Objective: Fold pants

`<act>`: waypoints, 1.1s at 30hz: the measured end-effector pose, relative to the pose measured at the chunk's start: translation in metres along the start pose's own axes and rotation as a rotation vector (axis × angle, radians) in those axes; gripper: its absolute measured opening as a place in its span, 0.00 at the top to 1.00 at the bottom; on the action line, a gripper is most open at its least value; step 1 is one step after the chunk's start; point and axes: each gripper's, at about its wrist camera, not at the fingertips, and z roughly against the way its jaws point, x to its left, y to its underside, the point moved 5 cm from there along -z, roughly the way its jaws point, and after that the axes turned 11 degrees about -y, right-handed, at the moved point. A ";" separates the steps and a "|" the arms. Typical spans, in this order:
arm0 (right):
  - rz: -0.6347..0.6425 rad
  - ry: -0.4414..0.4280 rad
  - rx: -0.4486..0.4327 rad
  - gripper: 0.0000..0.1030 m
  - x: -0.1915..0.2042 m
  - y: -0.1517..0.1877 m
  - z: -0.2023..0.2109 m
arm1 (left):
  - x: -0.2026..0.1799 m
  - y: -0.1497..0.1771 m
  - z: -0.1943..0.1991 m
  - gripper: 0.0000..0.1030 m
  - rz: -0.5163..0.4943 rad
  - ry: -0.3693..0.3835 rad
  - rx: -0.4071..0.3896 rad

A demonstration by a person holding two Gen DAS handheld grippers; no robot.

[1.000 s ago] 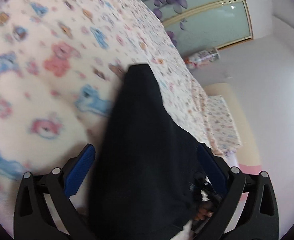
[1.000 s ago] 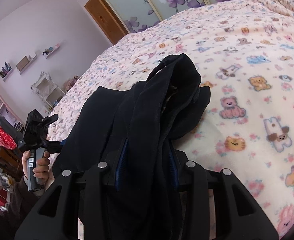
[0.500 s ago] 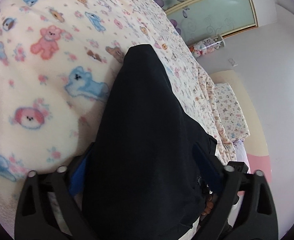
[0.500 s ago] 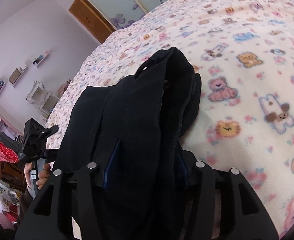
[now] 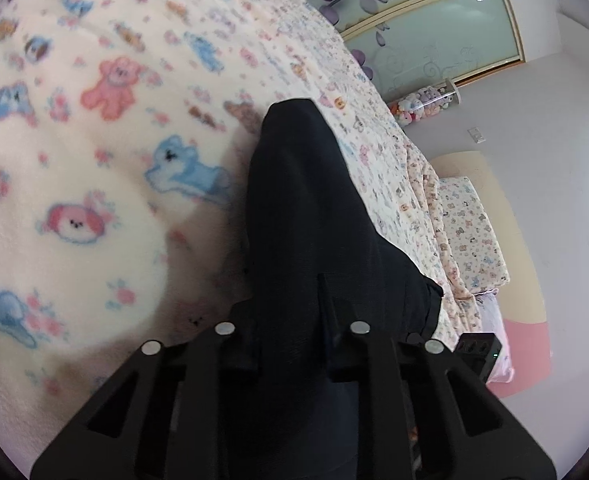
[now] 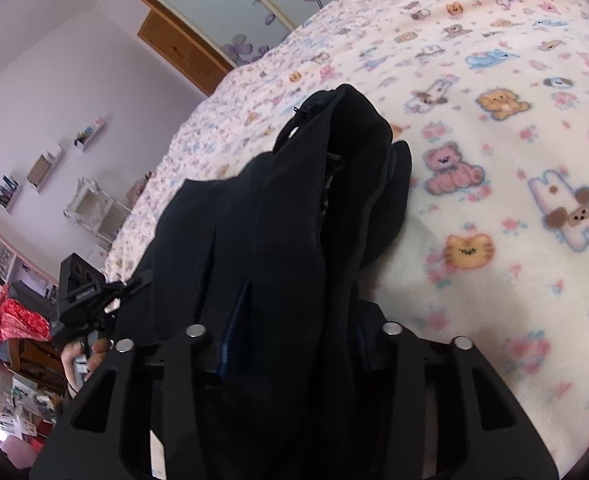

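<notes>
The black pants (image 5: 306,216) lie bunched on the bed's animal-print blanket (image 5: 94,168). In the left wrist view my left gripper (image 5: 290,312) is shut on a fold of the black cloth, which runs between its fingers and away up the bed. In the right wrist view the pants (image 6: 294,220) are heaped in thick folds, and my right gripper (image 6: 294,320) is shut on them, its blue pads pressed into the cloth. The left gripper's body and the hand holding it (image 6: 82,308) show at the lower left of the right wrist view.
The blanket (image 6: 494,160) spreads wide to the right of the pants. Sliding wardrobe doors with purple flowers (image 5: 414,20) stand beyond the bed. A pillow (image 5: 470,232) lies at the bed's right edge. Shelves and clutter (image 6: 14,280) line the left wall.
My left gripper's fingers have closed from wide open onto the black cloth. My right gripper has stayed shut on the pants, and the view has shifted slightly.
</notes>
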 end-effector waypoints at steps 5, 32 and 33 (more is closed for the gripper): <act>-0.068 -0.100 -0.070 0.68 0.002 -0.006 0.011 | -0.023 0.001 0.015 0.83 -0.070 0.016 -0.085; -0.004 -0.102 -0.361 0.73 -0.033 -0.092 0.056 | -0.114 -0.025 -0.043 0.85 -0.177 0.133 -0.233; -0.011 -0.094 -0.360 0.73 -0.036 -0.093 0.054 | -0.113 -0.025 -0.047 0.85 -0.163 0.146 -0.225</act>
